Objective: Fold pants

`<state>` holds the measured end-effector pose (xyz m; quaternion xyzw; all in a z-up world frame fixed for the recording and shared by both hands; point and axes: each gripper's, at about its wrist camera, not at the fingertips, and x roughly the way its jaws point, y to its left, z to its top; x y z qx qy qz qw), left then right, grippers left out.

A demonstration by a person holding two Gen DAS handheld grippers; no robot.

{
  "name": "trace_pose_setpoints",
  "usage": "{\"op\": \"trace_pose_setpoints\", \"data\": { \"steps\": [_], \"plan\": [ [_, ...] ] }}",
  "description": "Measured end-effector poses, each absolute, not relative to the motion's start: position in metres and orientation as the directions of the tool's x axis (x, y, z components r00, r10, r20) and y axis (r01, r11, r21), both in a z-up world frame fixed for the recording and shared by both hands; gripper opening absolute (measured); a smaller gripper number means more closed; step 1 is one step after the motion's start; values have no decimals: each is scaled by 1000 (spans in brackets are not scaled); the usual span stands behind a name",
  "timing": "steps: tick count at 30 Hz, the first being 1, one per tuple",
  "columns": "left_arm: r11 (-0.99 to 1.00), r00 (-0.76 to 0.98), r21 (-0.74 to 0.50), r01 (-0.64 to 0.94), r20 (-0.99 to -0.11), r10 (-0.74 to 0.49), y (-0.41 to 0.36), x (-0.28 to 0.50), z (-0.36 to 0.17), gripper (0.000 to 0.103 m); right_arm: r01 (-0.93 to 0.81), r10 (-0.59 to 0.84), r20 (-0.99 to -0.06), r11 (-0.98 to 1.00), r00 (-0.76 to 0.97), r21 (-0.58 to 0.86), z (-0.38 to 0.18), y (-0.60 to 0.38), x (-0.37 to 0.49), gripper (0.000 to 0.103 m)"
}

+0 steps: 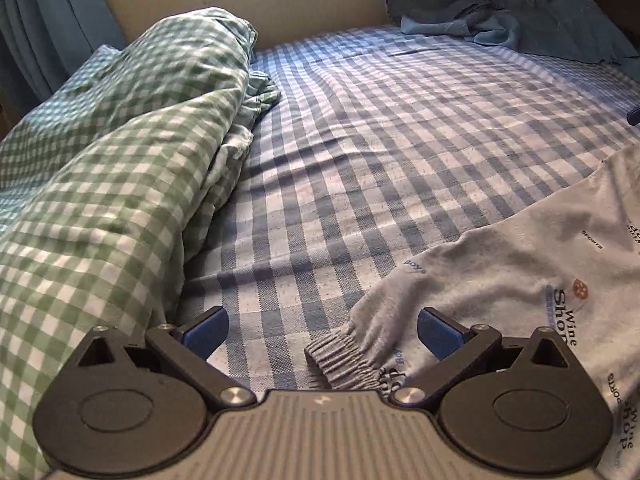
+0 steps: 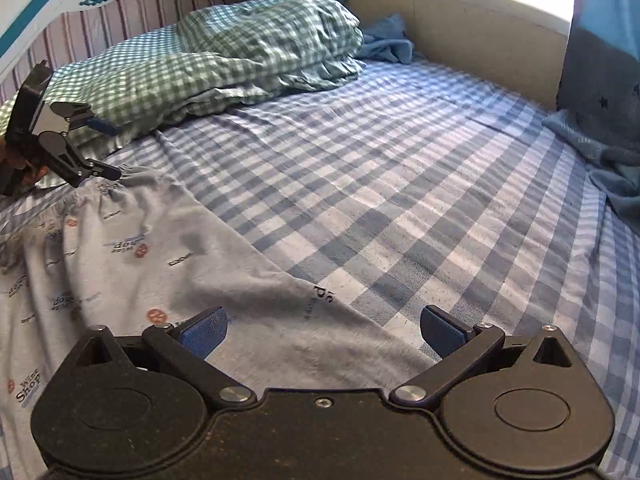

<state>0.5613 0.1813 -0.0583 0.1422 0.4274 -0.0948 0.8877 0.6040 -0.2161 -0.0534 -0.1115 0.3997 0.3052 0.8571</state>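
Note:
Light grey pants (image 1: 520, 272) with printed words lie flat on the blue checked bed sheet (image 1: 400, 140). Their ribbed elastic edge (image 1: 344, 356) sits just in front of my left gripper (image 1: 322, 332), which is open and empty above it. In the right wrist view the pants (image 2: 140, 260) spread to the left, and my right gripper (image 2: 324, 332) is open and empty over their near edge. The left gripper (image 2: 106, 148) also shows there at the far left, open, at the gathered edge of the pants.
A rolled green checked duvet (image 1: 120, 160) lies along the left of the bed (image 2: 240, 64). Blue cloth (image 1: 520, 20) is heaped at the far corner near the curtain (image 2: 600, 60). A striped headboard (image 2: 100, 12) stands behind.

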Motion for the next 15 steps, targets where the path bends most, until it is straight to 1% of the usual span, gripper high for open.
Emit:
{"op": "trace_pose_setpoints", "data": {
  "steps": [4,7,9,10,11,14,15],
  "plan": [
    [948,593,115,298,-800,-89,190,570,-65,99,-637,469,-756,766,457,90,-72,-208,623,97],
    [936,579,86,341,-804,-137,188,572,-64,97,-670,477,-751,740,457,63,-78,-198,627,97],
    [925,574,91,369,-805,-150,185,575,-66,96,-693,484,-753,719,446,52,-81,-189,629,96],
    [921,569,105,376,-811,-140,183,577,-68,92,-701,489,-752,711,442,50,-82,-184,631,96],
    [918,563,119,377,-817,-126,181,579,-70,84,-707,488,-755,706,438,45,-83,-179,632,96],
    [920,540,113,374,-833,-118,177,582,-76,75,-729,466,-775,684,427,10,-90,-164,633,96],
    [921,536,105,376,-835,-124,176,582,-76,72,-736,457,-784,676,420,0,-93,-160,632,94]
  ]
}}
